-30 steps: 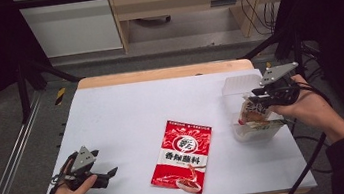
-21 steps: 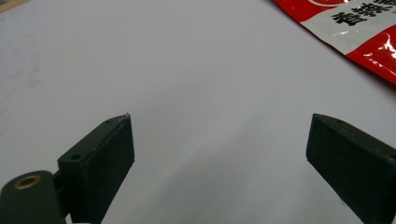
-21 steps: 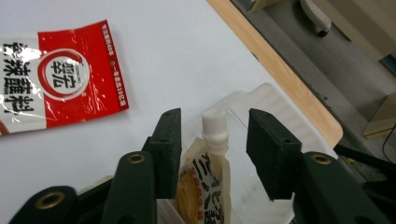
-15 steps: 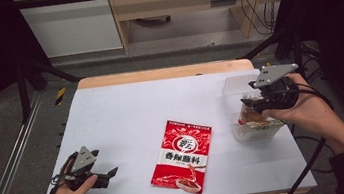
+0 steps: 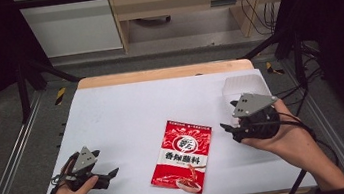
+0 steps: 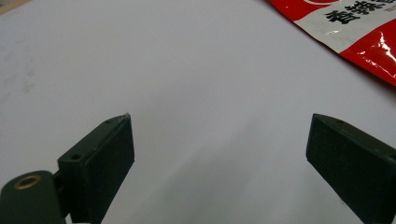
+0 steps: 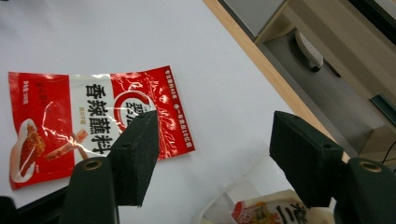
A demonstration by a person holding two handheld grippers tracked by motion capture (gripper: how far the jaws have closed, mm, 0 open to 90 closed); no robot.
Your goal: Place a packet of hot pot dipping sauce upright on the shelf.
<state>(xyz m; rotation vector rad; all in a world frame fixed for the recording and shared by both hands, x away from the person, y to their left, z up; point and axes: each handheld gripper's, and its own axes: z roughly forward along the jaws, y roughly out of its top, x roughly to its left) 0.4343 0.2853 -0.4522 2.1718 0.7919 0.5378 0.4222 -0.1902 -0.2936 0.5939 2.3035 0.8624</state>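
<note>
Right hand-held gripper (image 5: 229,131): withdrawn from clear container (image 5: 244,87), where a packet now lies; jaws just opened, nothing between them. Red sachet (image 5: 184,156) flat on table (image 5: 126,113) ahead of it, likely next; left hand-held gripper (image 5: 112,174) released, idle.

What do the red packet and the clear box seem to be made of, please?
Red packet: probably glossy plastic film; light glints off its wrinkled printed face. Clear box: likely thin see-through plastic with a slightly frosted look, the table showing through its walls.
</note>
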